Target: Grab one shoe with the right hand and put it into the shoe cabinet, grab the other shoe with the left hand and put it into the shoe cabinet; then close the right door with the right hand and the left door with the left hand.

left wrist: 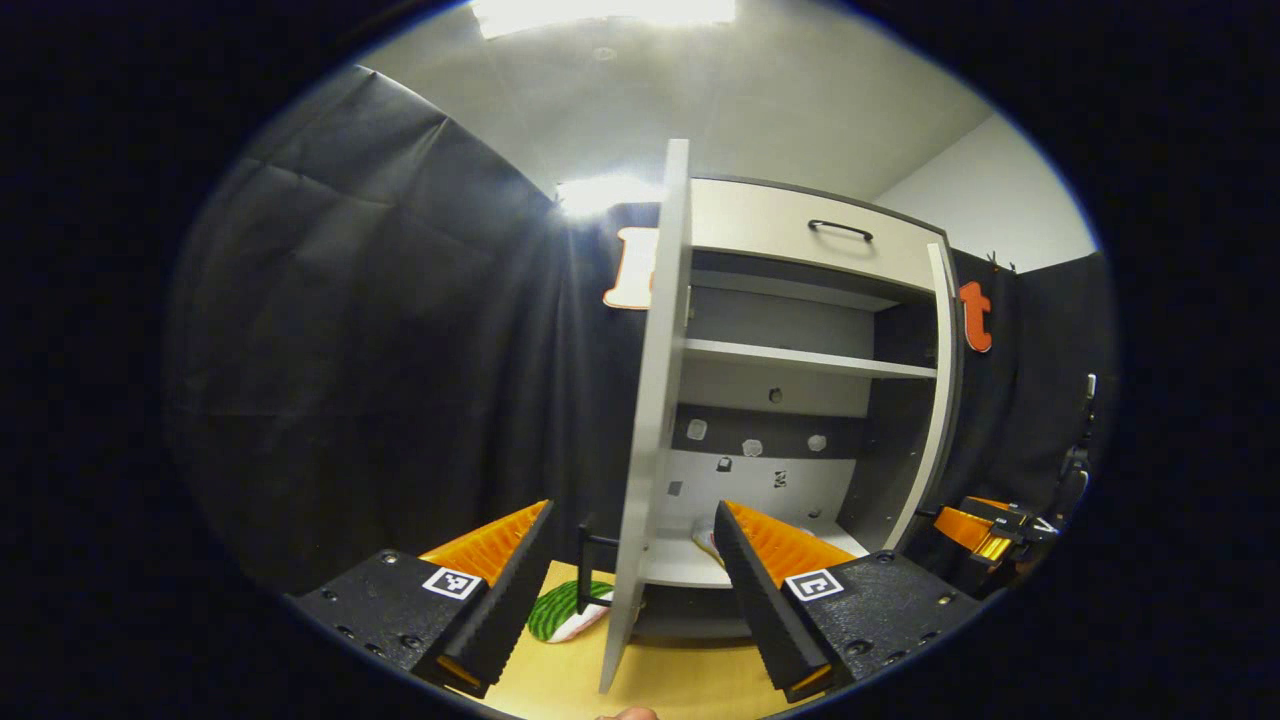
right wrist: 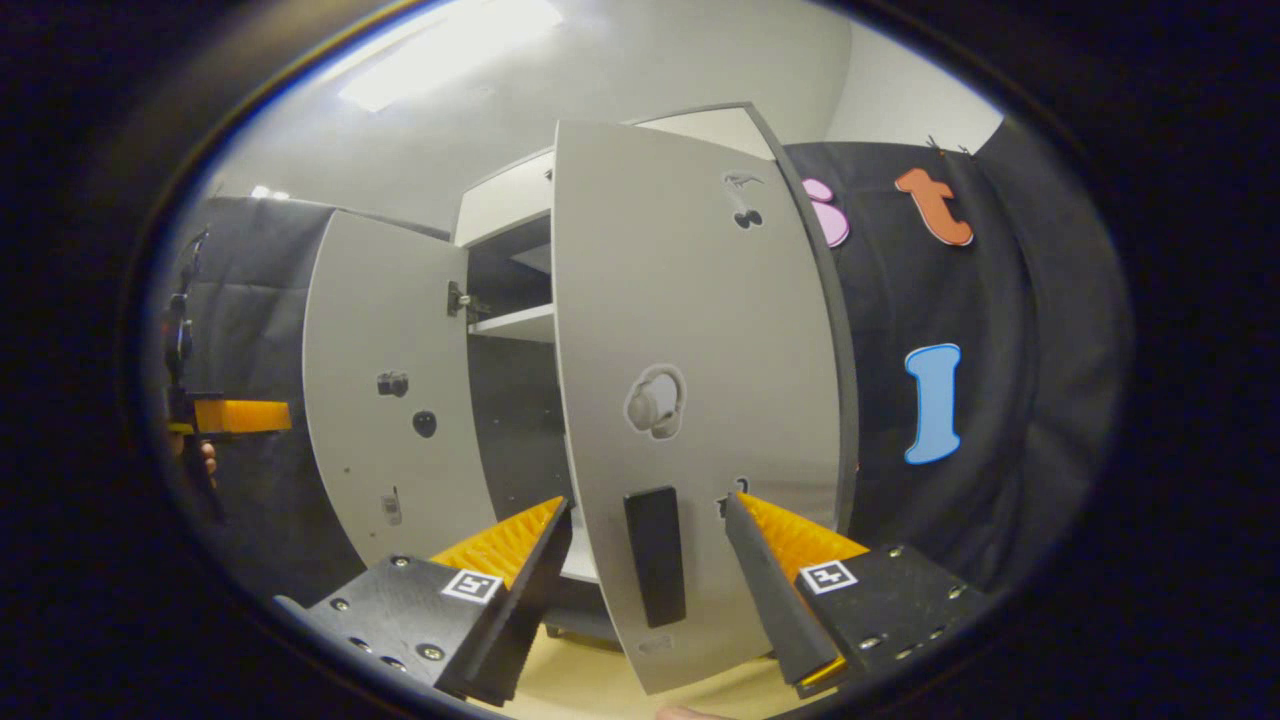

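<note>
The shoe cabinet (left wrist: 800,225) stands with both doors swung out. I look along the edge of its left door (left wrist: 650,400), which runs between the fingers of my open left gripper (left wrist: 635,590). A green-striped shoe (left wrist: 565,610) lies on the floor just left of that door. Another pale shoe (left wrist: 705,535) sits on the cabinet's bottom shelf, partly hidden by my finger. My open right gripper (right wrist: 650,590) faces the right door (right wrist: 700,400), close to its black handle (right wrist: 655,570). Nothing is between the fingers of either gripper.
An upper shelf (left wrist: 810,358) and a top drawer with a black handle (left wrist: 840,228) show inside the cabinet. The right gripper (left wrist: 990,530) is at the cabinet's right side; the left gripper (right wrist: 230,415) is beyond the left door (right wrist: 390,400). Wooden floor (left wrist: 680,680) lies below.
</note>
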